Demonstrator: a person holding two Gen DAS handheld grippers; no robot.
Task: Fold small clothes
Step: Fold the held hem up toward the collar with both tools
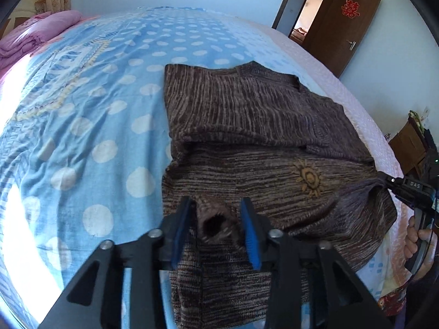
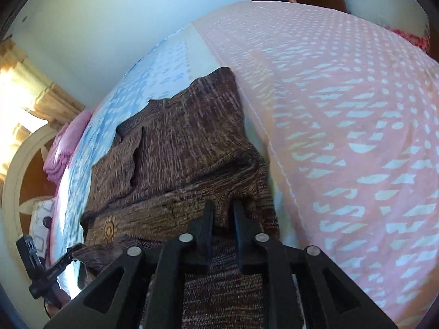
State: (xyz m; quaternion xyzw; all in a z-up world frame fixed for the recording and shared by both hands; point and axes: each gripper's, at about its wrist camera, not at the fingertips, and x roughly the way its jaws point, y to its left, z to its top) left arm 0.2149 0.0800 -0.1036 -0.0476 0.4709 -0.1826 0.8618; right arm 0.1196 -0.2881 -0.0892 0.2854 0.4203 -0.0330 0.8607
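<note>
Sweater [image 1: 260, 142] in brown striped knit lies partly folded on the bed, across the border between the blue dotted sheet [image 1: 109, 87] and the pink patterned sheet [image 2: 343, 137]. We see that its upper part is doubled over, and a yellow sun emblem [image 1: 308, 178] shows on the lower layer. Our left gripper [image 1: 216, 219] stands over the near left edge of the sweater with its 2 blue pads spread; a sleeve cuff [image 1: 215, 223] sits between them, but the pads do not press on it. Our right gripper [image 2: 223, 216] is over the near right corner, its jaws only a little apart, with knit showing in the narrow gap and no pinch that we can see. In the left view, a hand [image 1: 417, 235] holds the right gripper at the sweater's right edge. A folded pink blanket [image 1: 41, 33] lies at the far end of the bed.
</note>
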